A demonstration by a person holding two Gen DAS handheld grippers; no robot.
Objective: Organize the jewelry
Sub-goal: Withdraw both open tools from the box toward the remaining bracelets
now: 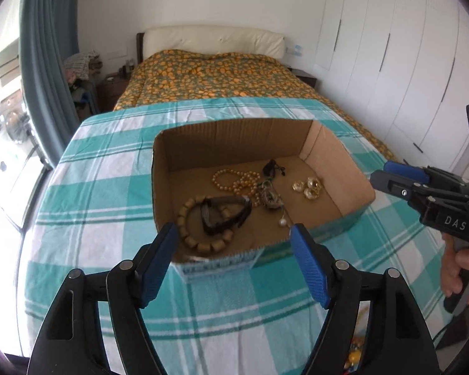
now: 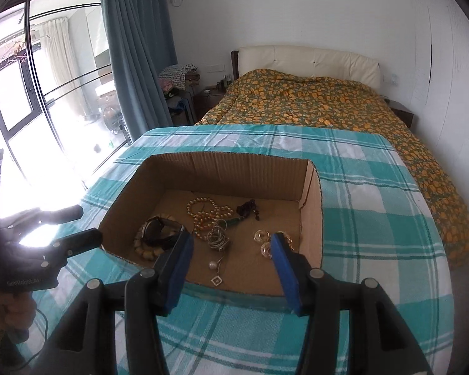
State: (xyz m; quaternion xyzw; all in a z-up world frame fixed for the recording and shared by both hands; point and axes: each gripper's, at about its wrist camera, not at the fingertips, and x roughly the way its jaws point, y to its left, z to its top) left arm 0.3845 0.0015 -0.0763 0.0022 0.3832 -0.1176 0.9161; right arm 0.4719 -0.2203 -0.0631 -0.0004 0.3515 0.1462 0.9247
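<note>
At far left hangs a blue curtain. Next comes the bench under a teal checked cloth, with a bed in an orange-patterned cover behind it. One open cardboard box stands on the cloth and holds all the jewelry. Inside it, from the left: one chunky bead bracelet with a dark watch lying across it, one pearl necklace bunched mid-floor, what may be a tangle of chains, and three gold earrings near the right wall. The left claw hovers over the box's near edge, fingers spread wide and empty, partly masking the bracelet. The right claw also stands wide and empty, its right finger covering an earring.
</note>
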